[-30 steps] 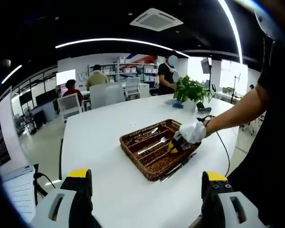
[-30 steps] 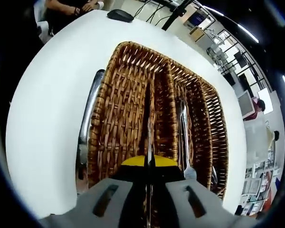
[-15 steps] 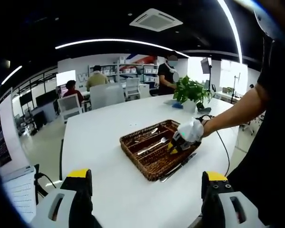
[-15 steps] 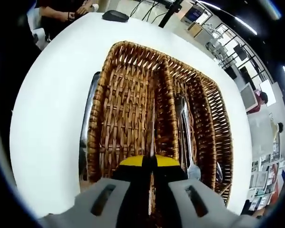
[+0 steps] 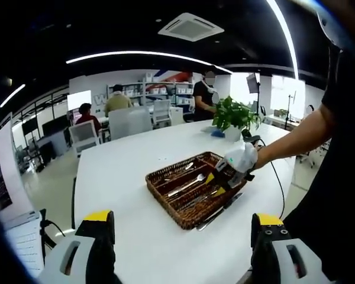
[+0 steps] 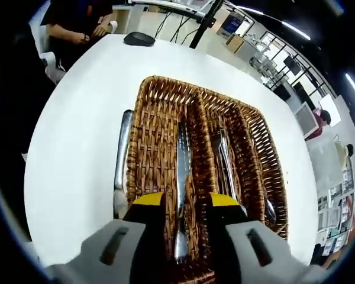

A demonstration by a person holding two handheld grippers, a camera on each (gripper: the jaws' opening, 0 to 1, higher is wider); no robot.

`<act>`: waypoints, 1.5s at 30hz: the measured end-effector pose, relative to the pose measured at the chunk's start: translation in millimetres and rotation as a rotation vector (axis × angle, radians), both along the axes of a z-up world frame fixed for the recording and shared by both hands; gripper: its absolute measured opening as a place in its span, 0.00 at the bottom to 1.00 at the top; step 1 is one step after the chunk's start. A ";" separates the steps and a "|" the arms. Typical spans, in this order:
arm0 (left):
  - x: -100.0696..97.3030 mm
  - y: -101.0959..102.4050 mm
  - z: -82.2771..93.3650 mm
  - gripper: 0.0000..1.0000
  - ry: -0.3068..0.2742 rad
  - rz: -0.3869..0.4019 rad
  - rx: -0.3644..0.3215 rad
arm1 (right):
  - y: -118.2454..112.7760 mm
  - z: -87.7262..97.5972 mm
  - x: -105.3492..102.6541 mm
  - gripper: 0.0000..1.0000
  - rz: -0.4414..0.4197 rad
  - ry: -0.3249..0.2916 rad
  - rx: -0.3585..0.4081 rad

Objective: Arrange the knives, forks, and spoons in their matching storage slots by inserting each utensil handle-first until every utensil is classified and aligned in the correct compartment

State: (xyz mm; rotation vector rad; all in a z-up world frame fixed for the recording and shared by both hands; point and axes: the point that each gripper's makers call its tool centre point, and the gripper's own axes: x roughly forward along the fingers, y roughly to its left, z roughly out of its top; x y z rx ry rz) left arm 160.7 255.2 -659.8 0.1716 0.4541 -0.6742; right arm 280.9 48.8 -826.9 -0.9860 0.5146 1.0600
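A brown wicker tray (image 6: pixel 165 84) with three long compartments lies on the white table (image 6: pixel 77 118). One knife (image 6: pixel 182 155) lies in its left compartment, straight between the jaws of my right gripper (image 6: pixel 186 204), which is open and holds nothing. Forks (image 6: pixel 222 160) lie in the middle compartment and a spoon (image 6: pixel 270 210) in the right one. A second knife (image 6: pixel 121 163) rests on the table along the tray's left wall. In the left gripper view, my left gripper (image 5: pixel 183 236) hangs open above the table's near edge, short of the tray (image 5: pixel 160 192) and the right gripper (image 5: pixel 225 174).
A black mouse (image 6: pixel 139 38) sits on the table beyond the tray. A potted plant (image 5: pixel 236 118) stands at the table's far side. A person's arm (image 5: pixel 296 139) reaches in from the right. Several people and office chairs are in the background.
My right gripper has opened and let go of the knife, which now lies in the tray's left compartment. That gripper has pulled back and up a little. The left gripper stays open.
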 end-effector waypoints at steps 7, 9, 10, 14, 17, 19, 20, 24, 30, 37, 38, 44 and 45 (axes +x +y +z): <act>6.4 -6.0 0.8 1.00 -0.015 -0.029 0.009 | -7.8 52.0 19.1 0.90 -0.162 -0.064 0.203; 9.1 -9.7 3.7 1.00 -0.027 -0.040 0.007 | -11.2 64.3 20.6 0.99 -0.205 -0.062 0.265; 10.4 -12.6 6.0 1.00 -0.033 -0.045 0.005 | -14.7 72.2 19.7 0.98 -0.233 -0.048 0.298; 15.7 -19.0 8.7 1.00 -0.050 -0.055 0.005 | -26.2 94.3 15.6 0.99 -0.298 -0.015 0.411; 23.3 -21.1 13.2 1.00 -0.094 -0.049 0.000 | -40.7 107.2 8.9 0.99 -0.351 0.009 0.493; 25.9 -25.0 15.1 1.00 -0.096 -0.048 -0.036 | -48.4 113.6 2.3 0.99 -0.353 0.010 0.517; 27.8 -27.4 14.4 1.00 -0.084 -0.048 -0.047 | -52.5 115.3 0.3 0.99 -0.364 0.009 0.518; 35.4 -34.9 18.1 1.00 -0.126 -0.041 -0.020 | -68.9 123.8 -7.6 0.99 -0.416 0.004 0.552; 40.9 -43.7 15.5 1.00 -0.114 -0.050 -0.031 | -92.5 131.2 -21.0 0.99 -0.522 0.024 0.607; 42.4 -53.9 9.4 1.00 -0.084 -0.054 -0.028 | -111.2 140.0 -42.3 0.99 -0.601 0.029 0.646; 42.3 -55.0 9.2 1.00 -0.088 -0.053 -0.025 | -113.7 141.6 -46.5 0.99 -0.606 0.022 0.643; 38.2 -64.7 6.1 1.00 -0.081 -0.081 -0.008 | -134.0 147.4 -56.9 0.99 -0.636 0.003 0.638; 38.3 -65.6 6.2 1.00 -0.081 -0.082 -0.005 | -135.0 147.0 -57.3 0.99 -0.636 0.002 0.636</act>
